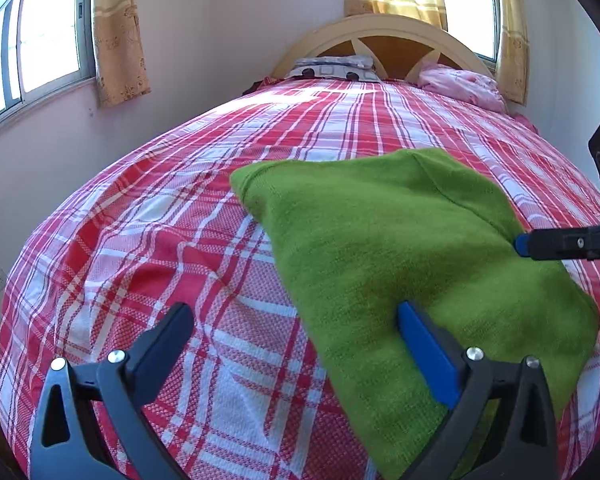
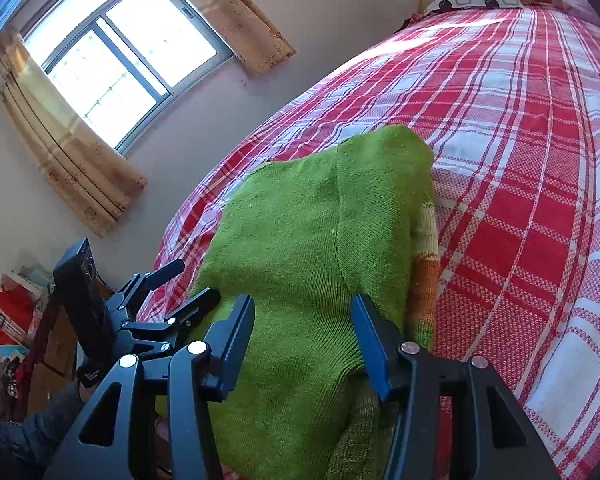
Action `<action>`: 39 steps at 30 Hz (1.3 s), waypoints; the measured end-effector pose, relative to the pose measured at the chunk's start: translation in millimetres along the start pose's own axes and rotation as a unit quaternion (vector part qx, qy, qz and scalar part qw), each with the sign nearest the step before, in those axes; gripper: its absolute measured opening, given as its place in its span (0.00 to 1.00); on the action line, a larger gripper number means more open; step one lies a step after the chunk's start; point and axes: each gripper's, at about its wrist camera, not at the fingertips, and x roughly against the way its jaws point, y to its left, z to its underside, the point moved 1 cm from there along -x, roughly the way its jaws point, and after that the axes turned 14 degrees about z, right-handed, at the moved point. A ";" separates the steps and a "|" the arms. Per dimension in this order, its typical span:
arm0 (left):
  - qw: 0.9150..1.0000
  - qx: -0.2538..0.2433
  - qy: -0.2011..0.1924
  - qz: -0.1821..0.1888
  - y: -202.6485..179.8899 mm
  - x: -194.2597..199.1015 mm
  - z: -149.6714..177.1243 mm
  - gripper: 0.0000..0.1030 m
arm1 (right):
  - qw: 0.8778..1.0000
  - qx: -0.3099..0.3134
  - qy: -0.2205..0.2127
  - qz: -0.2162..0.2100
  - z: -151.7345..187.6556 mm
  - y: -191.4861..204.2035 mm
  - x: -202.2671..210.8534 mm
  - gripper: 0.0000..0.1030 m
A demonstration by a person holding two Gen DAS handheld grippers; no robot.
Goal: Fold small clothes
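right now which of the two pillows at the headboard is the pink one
The pink pillow lies at the head's right side in the left wrist view; the other pillow is grey-white patterned with dark spots.

The plaid bedspread (image 1: 148,240) lies open left of and beyond the green knitted sweater (image 1: 380,248). Far of the sweater, a patterned pillow (image 1: 332,67) and pink bedding (image 1: 460,82) stand against the headboard (image 1: 380,26). Left of the sweater, a wall borders the bed.
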 end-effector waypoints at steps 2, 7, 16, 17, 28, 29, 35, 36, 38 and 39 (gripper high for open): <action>1.000 0.002 0.003 -0.003 -3.1 8.6 -0.8 1.00 | 1.000 -0.015 -0.018 0.013 3.9 2.8 14.7 0.52; 0.999 -0.023 -0.026 0.005 -20.9 45.5 -11.5 1.00 | 0.988 0.017 -0.100 0.119 16.7 22.1 67.6 0.57; 0.995 -0.026 -0.087 0.038 -40.6 89.4 -35.9 1.00 | 0.963 0.057 -0.172 0.199 36.1 40.0 121.5 0.61; 0.995 -0.025 -0.089 0.038 -40.8 90.8 -36.5 1.00 | 0.963 0.057 -0.175 0.200 36.8 40.5 124.1 0.61; 0.994 -0.023 -0.097 0.042 -42.8 97.2 -38.4 1.00 | 0.959 0.057 -0.190 0.200 39.1 49.4 132.2 0.61; 0.994 -0.022 -0.097 0.043 -42.7 97.0 -38.7 1.00 | 0.959 0.057 -0.191 0.200 39.3 49.8 132.2 0.61; 0.994 -0.023 -0.099 0.042 -44.4 98.4 -37.4 1.00 | 0.960 0.059 -0.189 0.199 40.1 51.5 131.7 0.61; 0.994 -0.023 -0.099 0.041 -44.4 98.7 -37.2 1.00 | 0.960 0.059 -0.189 0.199 40.2 52.4 131.4 0.61; 0.994 -0.023 -0.100 0.042 -44.5 98.7 -37.3 1.00 | 0.960 0.060 -0.188 0.198 40.3 53.2 131.1 0.61; 0.994 -0.022 -0.100 0.042 -44.5 98.7 -37.2 1.00 | 0.960 0.060 -0.188 0.198 40.3 53.6 130.6 0.61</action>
